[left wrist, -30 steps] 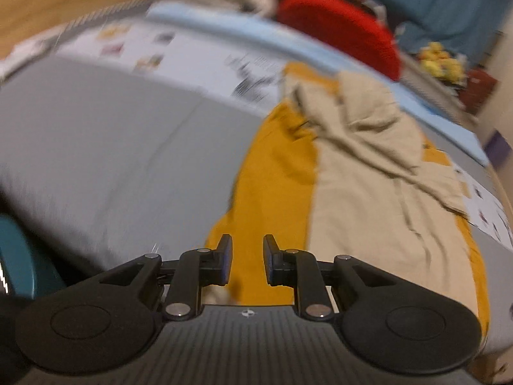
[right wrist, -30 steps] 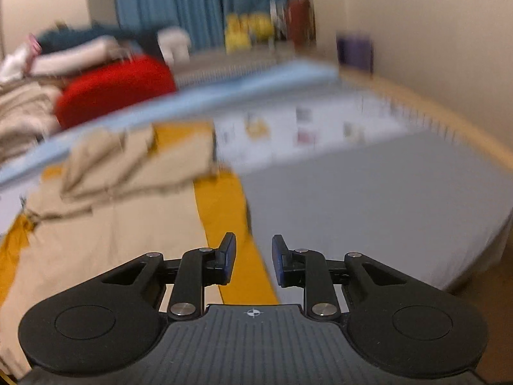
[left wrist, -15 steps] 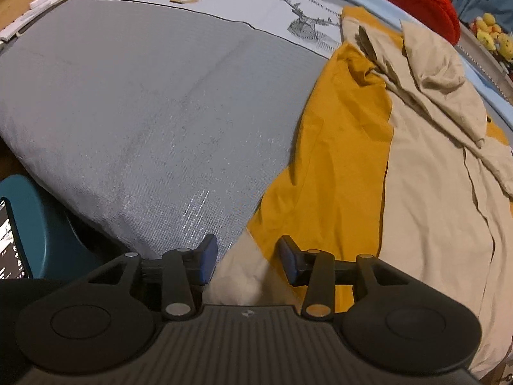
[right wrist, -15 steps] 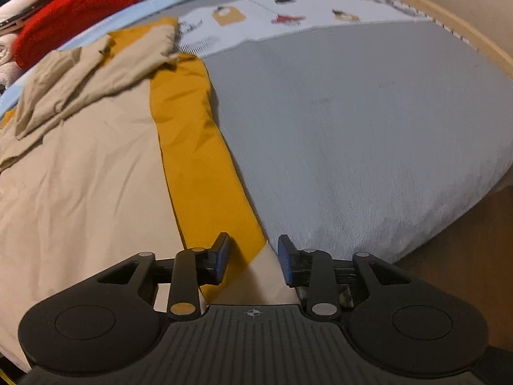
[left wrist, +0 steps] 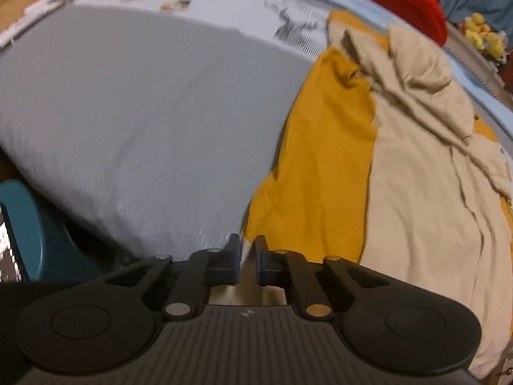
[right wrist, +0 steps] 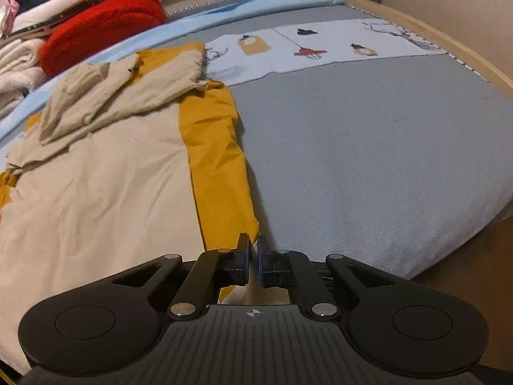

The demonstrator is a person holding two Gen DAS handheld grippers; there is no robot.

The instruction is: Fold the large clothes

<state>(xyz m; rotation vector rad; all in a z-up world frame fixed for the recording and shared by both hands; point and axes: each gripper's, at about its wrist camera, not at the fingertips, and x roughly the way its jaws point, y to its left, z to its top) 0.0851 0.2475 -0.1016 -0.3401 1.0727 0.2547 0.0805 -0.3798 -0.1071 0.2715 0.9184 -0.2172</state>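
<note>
A large beige and mustard-yellow garment (left wrist: 416,176) lies spread on a grey bed (left wrist: 144,112), with its sleeves folded in near the far end. It also shows in the right wrist view (right wrist: 112,176). My left gripper (left wrist: 246,250) is shut on the garment's near left bottom corner. My right gripper (right wrist: 253,250) is shut on the near right bottom corner, by the yellow side strip (right wrist: 218,160). Both corners sit at the bed's near edge.
A red cushion (right wrist: 102,22) and stacked folded clothes (right wrist: 19,54) lie at the far end of the bed. A light blue blanket (right wrist: 243,3) runs along there. A teal object (left wrist: 35,231) stands by the bed's left side. A wooden bed frame (right wrist: 449,51) curves at right.
Both grippers dropped toward the garment's near corners, then closed on them. Half a second ago their jaws stood open around the cloth; now they are shut.
</note>
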